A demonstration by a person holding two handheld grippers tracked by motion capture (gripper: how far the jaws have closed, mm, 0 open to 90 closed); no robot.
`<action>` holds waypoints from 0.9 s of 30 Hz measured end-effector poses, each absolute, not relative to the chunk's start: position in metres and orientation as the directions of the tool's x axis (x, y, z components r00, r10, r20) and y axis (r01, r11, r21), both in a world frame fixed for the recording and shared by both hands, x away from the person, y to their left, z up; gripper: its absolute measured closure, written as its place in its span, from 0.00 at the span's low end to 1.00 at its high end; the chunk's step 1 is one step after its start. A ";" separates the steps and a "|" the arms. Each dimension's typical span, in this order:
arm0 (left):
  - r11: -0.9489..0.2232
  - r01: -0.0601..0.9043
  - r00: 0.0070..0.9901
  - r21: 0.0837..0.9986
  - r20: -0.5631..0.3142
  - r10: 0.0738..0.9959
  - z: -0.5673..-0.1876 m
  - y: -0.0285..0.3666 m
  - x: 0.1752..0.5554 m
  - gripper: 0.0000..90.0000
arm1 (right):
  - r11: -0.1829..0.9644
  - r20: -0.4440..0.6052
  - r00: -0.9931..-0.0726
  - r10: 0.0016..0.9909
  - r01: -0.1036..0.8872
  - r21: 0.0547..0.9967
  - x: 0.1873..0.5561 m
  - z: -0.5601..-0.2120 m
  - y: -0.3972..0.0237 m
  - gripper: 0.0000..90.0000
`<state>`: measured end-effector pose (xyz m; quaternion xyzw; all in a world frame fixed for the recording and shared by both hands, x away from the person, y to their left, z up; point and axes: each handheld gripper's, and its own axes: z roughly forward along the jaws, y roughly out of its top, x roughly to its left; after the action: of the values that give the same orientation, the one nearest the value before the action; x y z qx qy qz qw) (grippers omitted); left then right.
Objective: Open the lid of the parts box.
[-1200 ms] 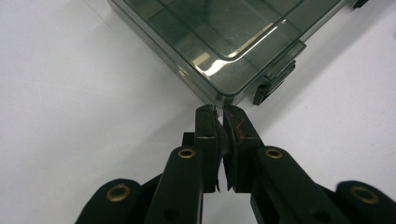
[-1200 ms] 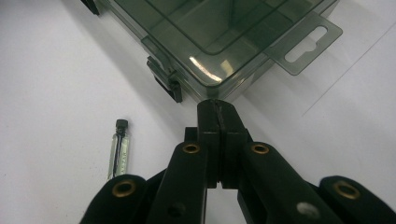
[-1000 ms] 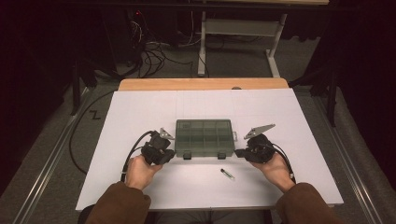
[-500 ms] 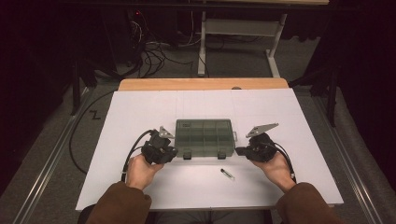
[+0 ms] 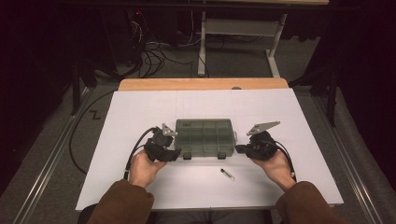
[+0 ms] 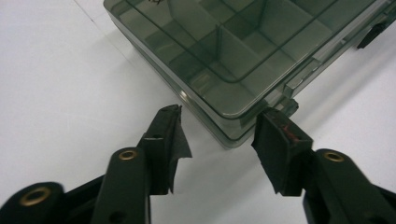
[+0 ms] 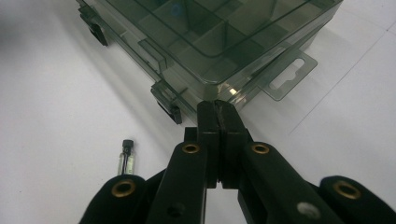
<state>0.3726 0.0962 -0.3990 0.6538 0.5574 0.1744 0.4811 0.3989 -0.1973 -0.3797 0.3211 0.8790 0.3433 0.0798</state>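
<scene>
A white sheet [image 5: 140, 121] covers the table; a strip of bare wooden tabletop [image 5: 201, 84] runs along the far edge, with a small dark spot [image 5: 236, 87] at its boundary with the sheet. A small glass vial [image 5: 227, 173] with a dark cap lies on the sheet near the near edge, right of centre; in the right gripper view the vial [image 7: 126, 158] lies flat, cap pointing away. Beyond the far edge, a tangle of black cables [image 5: 149, 56] sits on grey carpet beside a white metal table frame [image 5: 243, 32]. Metal rails [image 5: 46, 168] run along the floor at both side edges. Surroundings dark.
</scene>
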 end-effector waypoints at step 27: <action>0.164 0.499 0.327 0.851 -0.361 0.873 -0.373 0.099 0.384 0.43 | 0.523 0.109 -0.743 0.661 0.560 0.642 0.413 -0.380 -0.191 0.94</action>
<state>0.3837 0.0988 -0.3728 0.6214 0.5520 0.1779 0.5268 0.4128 -0.1911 -0.3796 0.3510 0.8696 0.3393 0.0742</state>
